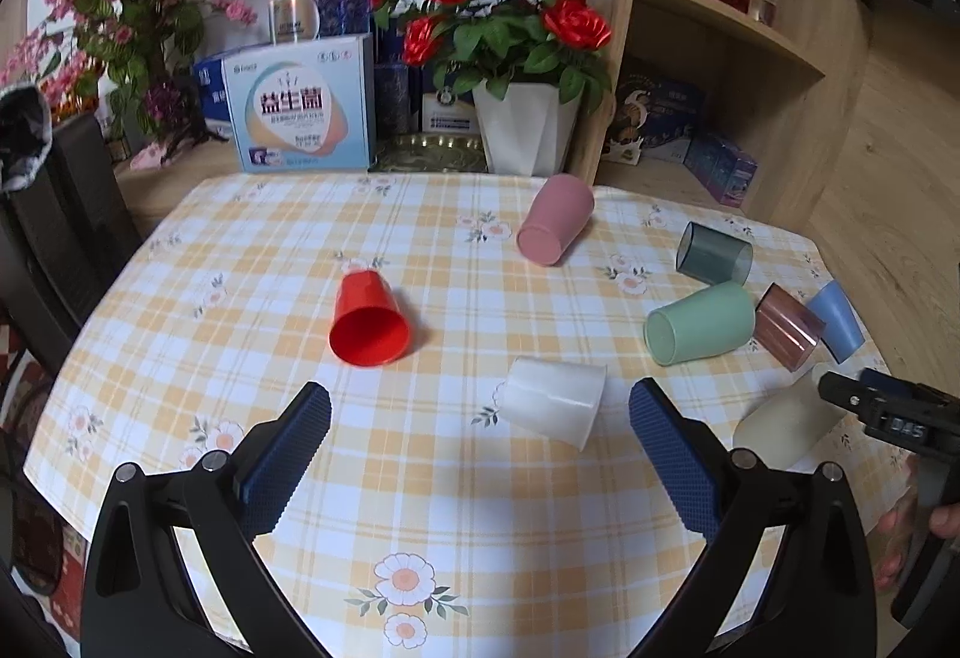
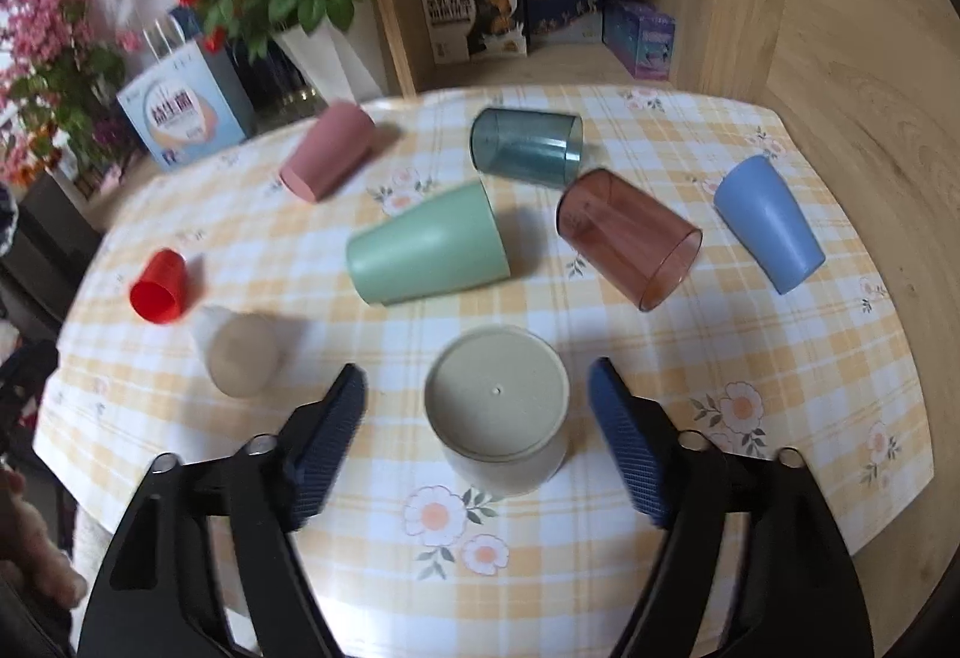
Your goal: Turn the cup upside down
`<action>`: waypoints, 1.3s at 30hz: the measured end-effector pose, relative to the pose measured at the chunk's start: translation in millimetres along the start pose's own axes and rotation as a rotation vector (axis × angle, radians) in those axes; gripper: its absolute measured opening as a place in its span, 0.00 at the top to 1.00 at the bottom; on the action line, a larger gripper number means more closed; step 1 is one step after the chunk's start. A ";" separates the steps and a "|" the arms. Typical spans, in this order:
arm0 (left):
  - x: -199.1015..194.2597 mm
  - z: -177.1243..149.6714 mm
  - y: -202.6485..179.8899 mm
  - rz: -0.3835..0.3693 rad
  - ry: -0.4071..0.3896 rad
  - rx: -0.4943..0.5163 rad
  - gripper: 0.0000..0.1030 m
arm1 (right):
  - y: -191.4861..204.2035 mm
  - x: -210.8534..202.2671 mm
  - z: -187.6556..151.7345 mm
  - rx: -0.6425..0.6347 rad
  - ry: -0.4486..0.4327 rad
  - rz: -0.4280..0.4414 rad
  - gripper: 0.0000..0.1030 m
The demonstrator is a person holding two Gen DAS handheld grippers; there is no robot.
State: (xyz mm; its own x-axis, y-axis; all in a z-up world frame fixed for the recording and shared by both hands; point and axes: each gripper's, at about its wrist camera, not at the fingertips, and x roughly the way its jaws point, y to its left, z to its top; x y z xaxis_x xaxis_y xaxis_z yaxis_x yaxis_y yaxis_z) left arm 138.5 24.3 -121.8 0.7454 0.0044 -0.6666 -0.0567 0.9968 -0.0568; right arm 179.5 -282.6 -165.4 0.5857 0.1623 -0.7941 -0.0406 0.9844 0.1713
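Observation:
A beige cup [image 2: 497,421] stands upside down, base up, on the checked tablecloth [image 2: 600,538], between the fingers of my right gripper [image 2: 477,388], which is open and not touching it. The same cup [image 1: 786,421] shows at the right edge of the left wrist view, with the right gripper [image 1: 852,388] above it. My left gripper [image 1: 480,412] is open and empty, just short of a translucent white cup [image 1: 555,406] lying on its side. A red cup [image 1: 369,322] lies on its side to the left, mouth toward me.
Pink [image 2: 327,150], mint green [image 2: 429,253], dark teal [image 2: 528,144], brown translucent [image 2: 627,238] and blue [image 2: 768,223] cups lie on their sides across the table. A rose pot [image 1: 528,123], boxes [image 1: 300,105] and a wooden shelf [image 1: 720,33] stand behind the table.

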 end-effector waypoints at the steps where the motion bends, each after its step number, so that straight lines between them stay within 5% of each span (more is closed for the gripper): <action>1: -3.5 2.0 -2.0 -0.002 -0.006 0.008 0.06 | 0.6 -5.0 0.9 0.006 -0.011 0.011 0.13; 11: -58.5 34.0 -19.2 0.019 -0.129 0.093 0.06 | 13.5 -72.6 14.7 -0.017 -0.158 0.013 0.13; 16: -91.7 46.2 -24.7 -0.033 -0.179 0.098 0.06 | 24.4 -106.7 19.4 -0.051 -0.206 0.001 0.13; 22: -133.1 57.1 -28.4 0.021 -0.294 0.081 0.06 | 34.9 -146.6 21.5 -0.098 -0.289 -0.039 0.13; 39: -158.0 62.0 -38.4 0.009 -0.311 0.091 0.06 | 37.8 -196.1 21.6 -0.103 -0.385 -0.048 0.13</action>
State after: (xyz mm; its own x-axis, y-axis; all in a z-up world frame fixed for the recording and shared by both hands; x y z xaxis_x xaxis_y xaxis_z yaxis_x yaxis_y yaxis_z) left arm 64.0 -9.7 31.8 0.9131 0.0234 -0.4070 -0.0149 0.9996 0.0242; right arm 80.6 -278.7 9.4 0.8488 0.0981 -0.5195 -0.0753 0.9950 0.0649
